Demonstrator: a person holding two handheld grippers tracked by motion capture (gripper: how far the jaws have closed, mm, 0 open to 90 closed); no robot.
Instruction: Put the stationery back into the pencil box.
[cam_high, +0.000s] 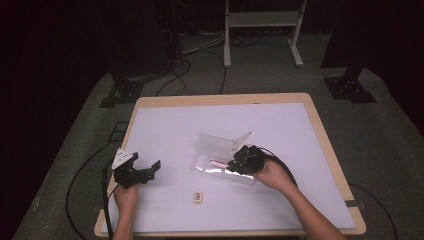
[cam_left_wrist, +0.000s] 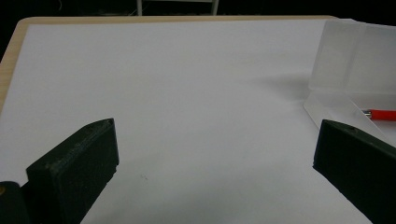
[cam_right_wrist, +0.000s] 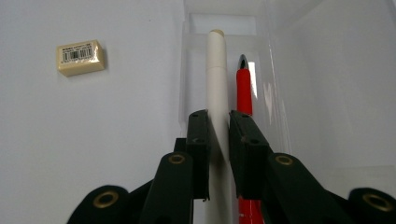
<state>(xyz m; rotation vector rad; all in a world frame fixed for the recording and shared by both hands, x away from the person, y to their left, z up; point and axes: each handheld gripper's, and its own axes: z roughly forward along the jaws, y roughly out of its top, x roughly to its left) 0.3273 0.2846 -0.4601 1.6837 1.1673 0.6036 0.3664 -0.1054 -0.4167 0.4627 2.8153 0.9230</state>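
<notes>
The tabletop (cam_high: 300, 125), covered by a white sheet, carries a clear plastic pencil case (cam_high: 216, 145) near its middle, with the lid standing open toward the far side. The right hand-held gripper (cam_high: 243, 159) reaches into the tray of that case, jaws closed narrowly on a white pen (cam_right_wrist: 216, 74) that lies lengthwise in it. Just beside this pen, on the lid side, lies a red pen (cam_right_wrist: 243, 91), already resting in the tray. The step in hand looks like setting the white pen down inside the case.

To do it well, the pen should be kept parallel to the red one and low over the tray floor before the jaws part, so it does not roll or knock its neighbour. The jaws should open only slightly, since the tray wall and the red pen sit close on either side.

The left hand-held gripper (cam_high: 134, 170) rests well apart at the left, jaws spread wide and holding nothing.

A small cream eraser (cam_right_wrist: 79, 57) with a barcode label lies on the sheet outside the case, nearer the person, and probably goes in next.
</notes>
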